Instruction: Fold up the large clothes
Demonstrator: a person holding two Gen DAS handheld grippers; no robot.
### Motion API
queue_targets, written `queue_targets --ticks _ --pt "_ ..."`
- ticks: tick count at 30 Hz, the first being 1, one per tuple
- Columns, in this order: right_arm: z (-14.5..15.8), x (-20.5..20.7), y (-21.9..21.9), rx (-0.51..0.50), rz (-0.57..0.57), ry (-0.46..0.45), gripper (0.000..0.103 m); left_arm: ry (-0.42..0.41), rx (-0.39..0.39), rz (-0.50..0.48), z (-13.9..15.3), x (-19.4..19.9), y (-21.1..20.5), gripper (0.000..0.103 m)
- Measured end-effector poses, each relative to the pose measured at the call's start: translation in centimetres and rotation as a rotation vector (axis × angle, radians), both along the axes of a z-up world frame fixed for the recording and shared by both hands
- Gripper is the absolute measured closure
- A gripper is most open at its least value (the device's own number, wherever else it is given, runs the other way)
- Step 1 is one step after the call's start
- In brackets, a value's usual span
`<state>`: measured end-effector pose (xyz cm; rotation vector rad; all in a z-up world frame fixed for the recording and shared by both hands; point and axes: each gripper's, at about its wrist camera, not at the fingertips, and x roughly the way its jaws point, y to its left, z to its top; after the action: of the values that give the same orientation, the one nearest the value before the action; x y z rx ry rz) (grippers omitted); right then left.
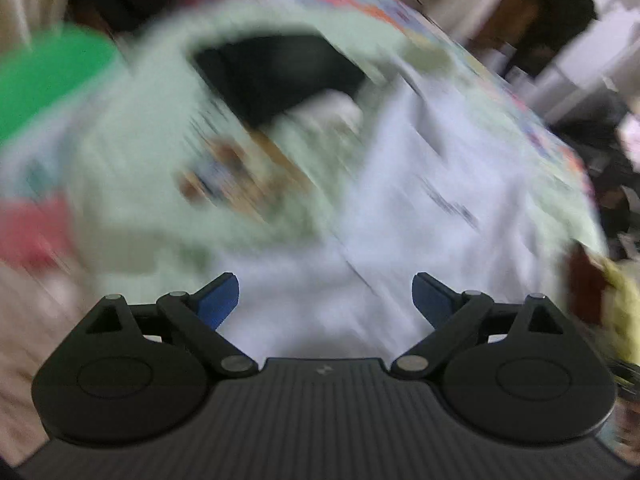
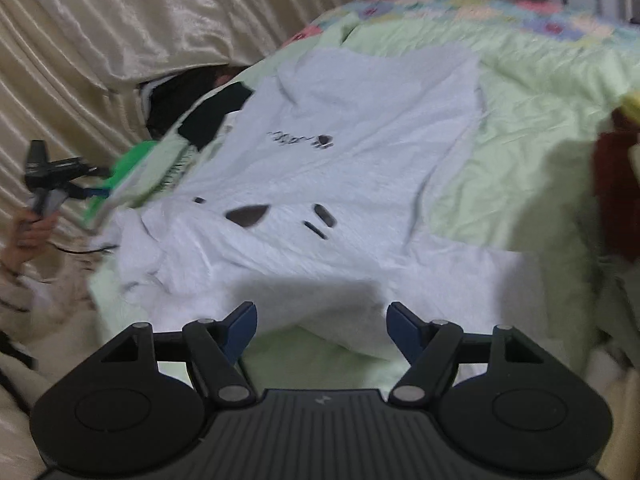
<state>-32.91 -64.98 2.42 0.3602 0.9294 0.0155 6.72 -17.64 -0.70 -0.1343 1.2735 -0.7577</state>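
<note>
A large white shirt (image 2: 340, 168) with dark printed marks lies spread on a pale green bedcover (image 2: 520, 152). My right gripper (image 2: 322, 326) is open and empty, just above the shirt's near edge. My left gripper (image 1: 324, 300) is open and empty over the white shirt (image 1: 400, 208); its view is heavily blurred. In the right wrist view the left gripper (image 2: 80, 192) shows at the far left, held in a hand beside the bed edge, next to a green object (image 2: 128, 164).
Cream curtains (image 2: 100, 40) hang behind the bed at left. A black item (image 2: 212, 114) lies at the shirt's far left corner. A dark red and yellow bundle (image 2: 616, 176) sits at the right edge. A patchwork quilt border (image 2: 520, 12) runs along the back.
</note>
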Motion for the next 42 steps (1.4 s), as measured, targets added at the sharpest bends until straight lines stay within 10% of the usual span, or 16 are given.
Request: queue_targets --ticks 7,19,27,33,38,42 --pt "-0.8 -1.3 4.2 -0.236 0.114 -0.040 0.031 -0.005 0.062 -0.191 -0.7 -5.3 -3.9 0.000" --pt "-2.0 0.2 9.5 -0.541 0.321 -0.106 0.027 0.159 -0.020 -0.051 -3.4 -4.4 -2.9 0.000" --pt "-2.2 2.6 9.5 -0.446 0.359 -0.194 0.030 0.190 0.049 0.052 -4.3 -3.9 -4.7 0.000" --pt "-1.7 4.0 7.8 -0.171 0.364 -0.209 0.084 0.080 0.101 0.026 -3.7 -5.1 -6.3 0.000" --pt "-0.9 3.4 4.9 0.039 0.250 -0.286 0.093 -0.068 0.158 -0.033 -2.0 -6.5 -7.1 0.033" --pt "-0.8 2.5 2.3 0.139 0.125 -0.355 0.093 -0.019 0.092 -0.006 -0.6 -6.2 -6.8 0.006"
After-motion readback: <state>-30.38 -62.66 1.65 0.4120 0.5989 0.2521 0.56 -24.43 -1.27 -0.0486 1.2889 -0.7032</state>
